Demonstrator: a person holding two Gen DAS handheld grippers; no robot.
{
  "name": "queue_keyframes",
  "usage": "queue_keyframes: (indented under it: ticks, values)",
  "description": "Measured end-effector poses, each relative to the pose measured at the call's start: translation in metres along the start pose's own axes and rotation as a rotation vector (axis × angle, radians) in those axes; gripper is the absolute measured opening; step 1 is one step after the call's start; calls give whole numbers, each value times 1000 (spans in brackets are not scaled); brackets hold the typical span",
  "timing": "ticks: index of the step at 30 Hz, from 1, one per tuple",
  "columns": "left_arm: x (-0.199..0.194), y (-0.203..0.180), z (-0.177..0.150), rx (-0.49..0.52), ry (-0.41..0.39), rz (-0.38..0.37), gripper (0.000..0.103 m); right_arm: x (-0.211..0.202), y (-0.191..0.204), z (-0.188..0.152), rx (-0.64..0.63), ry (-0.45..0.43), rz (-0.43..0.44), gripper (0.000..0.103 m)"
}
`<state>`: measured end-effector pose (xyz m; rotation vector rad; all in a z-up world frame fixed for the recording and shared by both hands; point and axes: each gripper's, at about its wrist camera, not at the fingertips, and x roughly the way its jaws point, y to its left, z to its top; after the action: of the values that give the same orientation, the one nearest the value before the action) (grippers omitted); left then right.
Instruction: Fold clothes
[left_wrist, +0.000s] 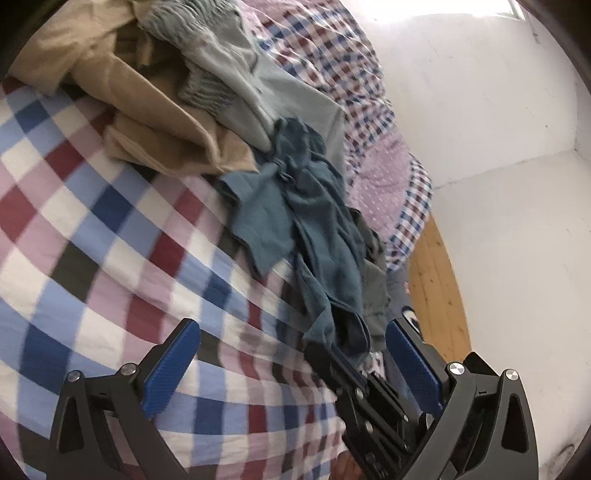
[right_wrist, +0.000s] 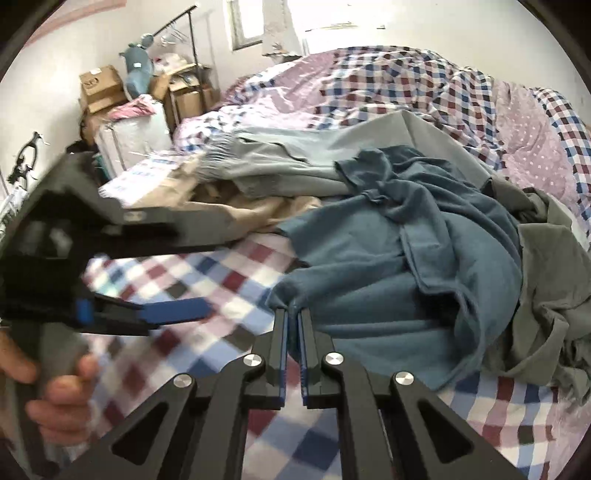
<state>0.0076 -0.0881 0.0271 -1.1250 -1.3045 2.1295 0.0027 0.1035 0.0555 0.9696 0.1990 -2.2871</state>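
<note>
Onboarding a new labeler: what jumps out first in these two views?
The right tool, shut on an edge of the blue garment sprawled across the checked bedcover. Next, the open left tool beside it, empty. Behind lies a pile of tan clothes and grey clothes.

Left claw (left_wrist: 291, 339) gapes wide over the checked bedsheet (left_wrist: 92, 221) — the blue garment (left_wrist: 295, 206) lies ahead, crumpled.
</note>
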Motion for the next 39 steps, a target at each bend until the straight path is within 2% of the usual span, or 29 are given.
queue_keyframes:
  ticks: [3,10,13,16,18,22,28,31,33,39]
  values:
    - [6,-6,-5,20,48,-35,102,-13,11,-10,10,-5,34,3]
    - [17,-10,-15,63,110,-25,102,-7,7,-36,97,16,40,6]
    - [19,-12,-17,61,129,-71,102,-8,0,-40,115,0,40,6]
    - [28,-17,-23,53,165,-131,94,-14,-4,-38,117,-28,55,6]
    - [34,-18,-26,36,185,-154,93,-18,-5,-35,114,-38,72,6]
    - [39,-17,-29,37,180,-124,86,-23,-6,-35,100,-41,88,6]
    - [41,-14,-30,20,170,-139,82,-21,-6,-38,77,-19,92,7]
    - [41,-13,-31,1,178,-165,81,-18,-4,-39,62,-1,78,11]
    - [41,-12,-31,-10,184,-177,81,-17,-4,-40,62,6,80,21]
    - [46,-7,-31,-29,187,-132,63,-23,-5,-39,65,-16,89,33]
